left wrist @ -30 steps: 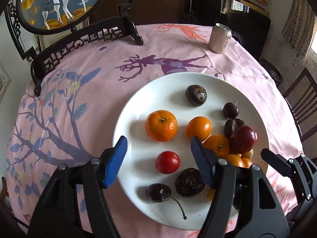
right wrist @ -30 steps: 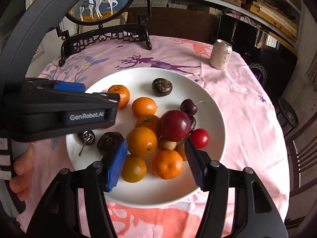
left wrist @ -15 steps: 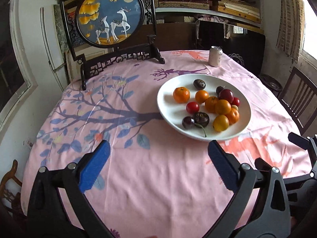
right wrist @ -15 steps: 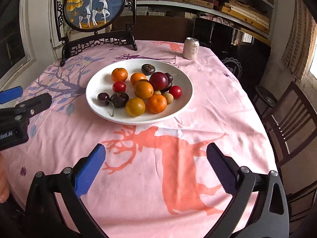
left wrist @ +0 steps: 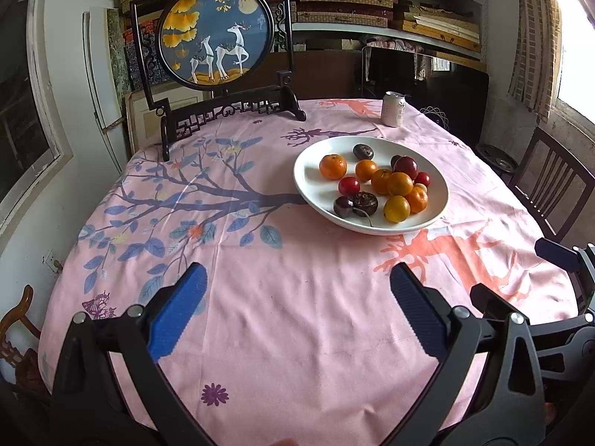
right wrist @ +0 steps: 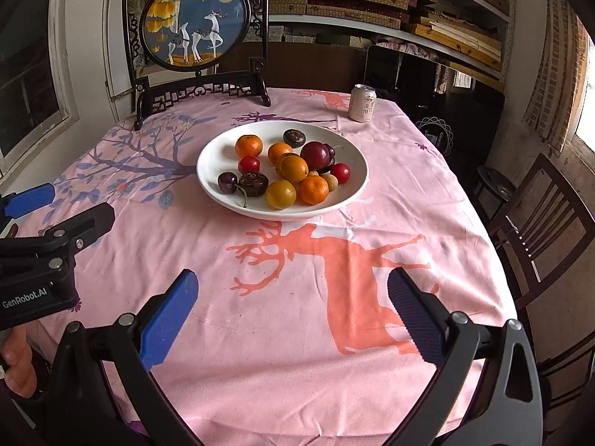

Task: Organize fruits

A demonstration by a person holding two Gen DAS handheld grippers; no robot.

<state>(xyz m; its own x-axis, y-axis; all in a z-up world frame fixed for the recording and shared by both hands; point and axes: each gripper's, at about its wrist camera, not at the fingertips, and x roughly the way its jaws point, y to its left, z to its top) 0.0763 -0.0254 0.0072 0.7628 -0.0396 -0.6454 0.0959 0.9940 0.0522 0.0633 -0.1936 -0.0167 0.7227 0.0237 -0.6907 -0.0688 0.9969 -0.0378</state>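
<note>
Left wrist view: the left gripper (left wrist: 297, 314) stands with its jaws spread wide, having just been opening, and nothing lies between them; below the blue pads (left wrist: 177, 316) is only bare pink tablecloth (left wrist: 297, 334). The white plate (left wrist: 308, 189) sits well beyond the fingertips, toward the far right of the table. On it lie the fruits: a tangerine (left wrist: 333, 166) alone at the left, a small orange (left wrist: 366, 170) beside it, a red cherry tomato (left wrist: 349, 186), a dark cherry (left wrist: 343, 206) with its stem and a dark brown wrinkled fruit (left wrist: 365, 203) at the near edge, and a heap of oranges (left wrist: 399, 184) with a dark red plum (left wrist: 405, 165) at the right. A drink can (left wrist: 394, 109) stands upright behind the plate. A round deer picture on a dark stand (left wrist: 215, 37) stands at the table's far left. Part of the right gripper shows at the right edge, over the tablecloth.

Right wrist view: the right gripper (right wrist: 292, 310) is likewise wide apart, its jaws having just been opening, empty, over the orange deer print (right wrist: 353, 267) on the cloth. The plate (right wrist: 208, 171) with all the fruit lies ahead, apart from the fingertips. The left gripper (right wrist: 55, 208) reaches in from the left edge, holding nothing, with fingers (right wrist: 16, 364) of the person's hand below it. A wooden chair (right wrist: 539, 230) stands beside the table at the right.
</note>
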